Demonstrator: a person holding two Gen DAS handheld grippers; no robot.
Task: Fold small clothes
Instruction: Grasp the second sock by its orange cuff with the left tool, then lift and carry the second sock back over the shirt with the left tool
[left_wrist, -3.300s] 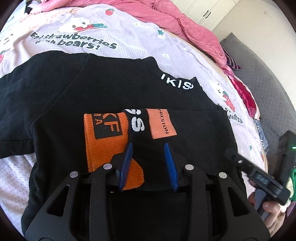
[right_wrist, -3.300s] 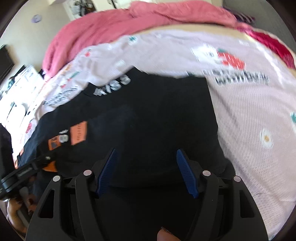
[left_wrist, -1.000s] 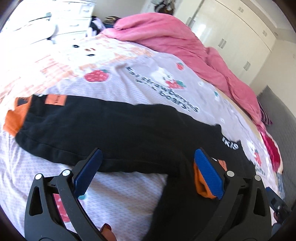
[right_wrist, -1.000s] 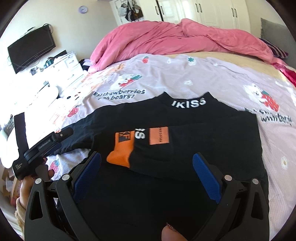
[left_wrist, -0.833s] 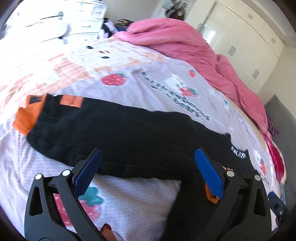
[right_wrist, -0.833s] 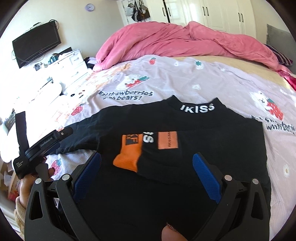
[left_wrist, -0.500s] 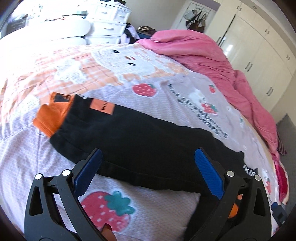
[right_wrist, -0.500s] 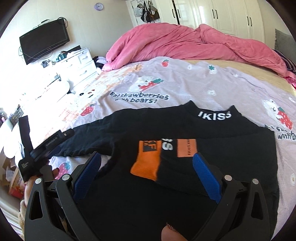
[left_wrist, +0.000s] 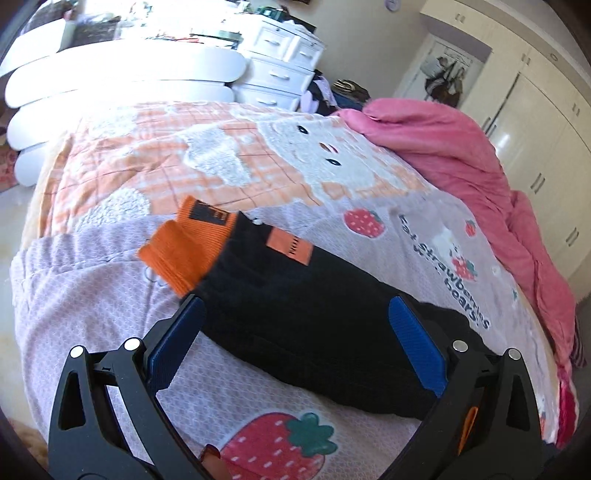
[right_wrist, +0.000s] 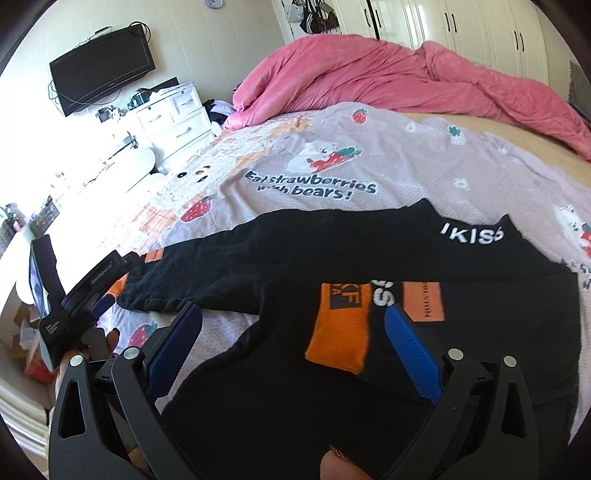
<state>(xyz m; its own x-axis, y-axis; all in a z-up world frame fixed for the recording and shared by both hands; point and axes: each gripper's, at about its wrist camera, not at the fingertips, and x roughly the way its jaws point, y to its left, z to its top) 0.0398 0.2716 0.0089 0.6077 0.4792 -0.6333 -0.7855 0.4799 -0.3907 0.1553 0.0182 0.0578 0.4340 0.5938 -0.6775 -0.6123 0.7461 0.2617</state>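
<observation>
Lying flat on the strawberry-print bedspread (right_wrist: 406, 166), black sweatshirt (right_wrist: 369, 258), one orange-cuffed sleeve (right_wrist: 347, 325) folded across its chest, the other sleeve (left_wrist: 295, 302) stretching far left. Hovering over that outstretched sleeve, left gripper (left_wrist: 295, 343), fingers spread wide, gripping nothing. Hanging above the chest, right gripper (right_wrist: 291, 343), equally wide, empty.

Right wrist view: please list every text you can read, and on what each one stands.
"Eat strawberries with bears!" on the bedsheet.
"IKISS" on the black top's collar; first letter partly cut.
"GenRobot.AI" on the left gripper.
Orange sleeve patch: letters too blurred.
Orange cuff: partial letters only.
</observation>
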